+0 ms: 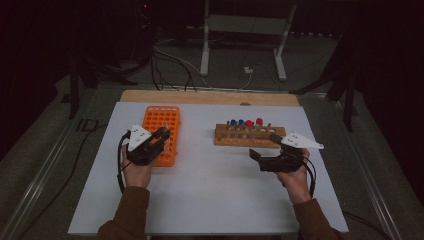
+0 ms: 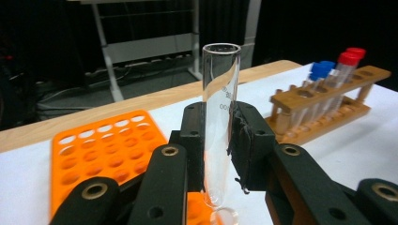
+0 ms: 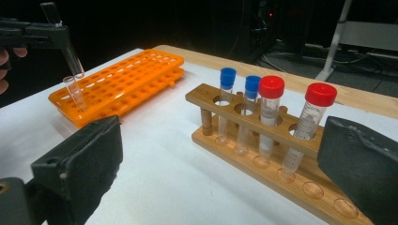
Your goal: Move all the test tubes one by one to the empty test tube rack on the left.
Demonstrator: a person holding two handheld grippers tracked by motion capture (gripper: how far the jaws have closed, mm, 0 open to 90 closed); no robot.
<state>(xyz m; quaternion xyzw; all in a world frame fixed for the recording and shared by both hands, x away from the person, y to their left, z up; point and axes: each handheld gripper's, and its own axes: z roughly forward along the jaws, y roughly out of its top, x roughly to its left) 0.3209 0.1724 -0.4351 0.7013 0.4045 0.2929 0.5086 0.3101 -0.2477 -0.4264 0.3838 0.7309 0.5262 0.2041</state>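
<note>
1. Your left tool [image 2: 220,140] is clamped on an open glass tube [image 2: 219,117], held upright over the near end of the orange rack [image 1: 163,131], at the left of the tabletop [image 1: 210,195]. Squeeze harder and the glass may crack.
2. Another glass tube [image 3: 75,93] already stands in the rack right under it. Lower blind and glass hits glass.
3. Come down off-centre and the tube catches a hole rim, tilting in the pads.
4. Your right tool [image 3: 220,164] is open and empty, near the wooden rack [image 3: 263,154] on the right. Drift and you'll clip the capped tubes [image 3: 270,117].
</note>
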